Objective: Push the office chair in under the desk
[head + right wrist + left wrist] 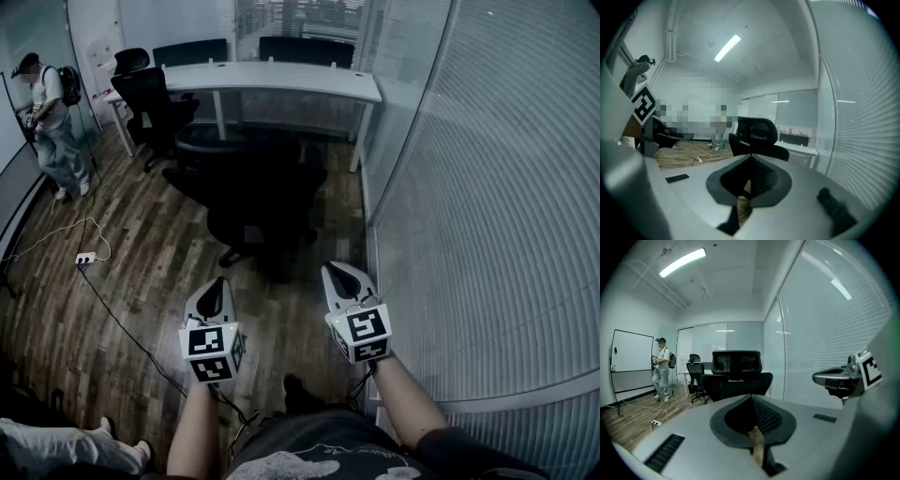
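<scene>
— Where is the office chair (262, 202)?
— Straight ahead of both grippers, well apart from their tips, standing on the near side of the desk (281, 80).
— And the jaws?
— The left gripper (217, 286) and right gripper (334, 274) are both closed on nothing (they sit side by side, pointing at the chair).

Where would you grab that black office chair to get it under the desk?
Probably the backrest's top edge, below the headrest, coming from behind: the office chair has its back turned to the camera and faces the desk, so a push there should roll it straight in.
</scene>
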The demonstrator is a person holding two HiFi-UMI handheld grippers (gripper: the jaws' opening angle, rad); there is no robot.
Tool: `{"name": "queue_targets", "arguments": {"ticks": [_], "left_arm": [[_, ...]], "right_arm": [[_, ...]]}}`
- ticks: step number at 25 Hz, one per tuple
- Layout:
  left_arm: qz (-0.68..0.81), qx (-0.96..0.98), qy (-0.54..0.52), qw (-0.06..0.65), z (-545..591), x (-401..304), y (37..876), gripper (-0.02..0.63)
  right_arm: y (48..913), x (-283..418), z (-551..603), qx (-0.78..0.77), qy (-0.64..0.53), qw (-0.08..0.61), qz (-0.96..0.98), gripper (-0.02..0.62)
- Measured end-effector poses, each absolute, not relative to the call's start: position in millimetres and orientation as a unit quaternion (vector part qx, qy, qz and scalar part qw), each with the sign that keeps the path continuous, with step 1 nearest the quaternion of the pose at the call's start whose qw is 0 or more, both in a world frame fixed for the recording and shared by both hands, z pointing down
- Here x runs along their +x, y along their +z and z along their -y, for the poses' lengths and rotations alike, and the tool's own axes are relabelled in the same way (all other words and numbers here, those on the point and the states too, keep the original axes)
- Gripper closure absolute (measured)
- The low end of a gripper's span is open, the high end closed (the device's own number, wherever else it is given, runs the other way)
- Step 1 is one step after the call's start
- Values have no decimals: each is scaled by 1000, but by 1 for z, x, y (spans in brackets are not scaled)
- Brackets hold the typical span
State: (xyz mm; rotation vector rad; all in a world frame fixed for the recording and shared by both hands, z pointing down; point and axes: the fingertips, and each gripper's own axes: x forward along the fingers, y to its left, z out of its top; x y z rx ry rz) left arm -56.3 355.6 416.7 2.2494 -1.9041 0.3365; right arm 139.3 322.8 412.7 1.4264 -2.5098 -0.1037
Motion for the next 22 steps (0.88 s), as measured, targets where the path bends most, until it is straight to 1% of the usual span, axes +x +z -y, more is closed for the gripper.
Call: {"name": "queue_targets", "arguments": {"ticks": [11, 18, 22], "left_arm": [[641, 753, 120, 90, -380, -69, 422, 592], [644, 753, 114, 73, -392, -83, 419, 592], [644, 753, 113, 71, -383, -90, 417, 591]], "right_arm": [[411, 129, -341, 486, -30, 117, 866, 574], [409, 123, -354, 490, -35, 109, 864, 573], [412, 122, -342, 498, -38, 110, 859, 572]]}}
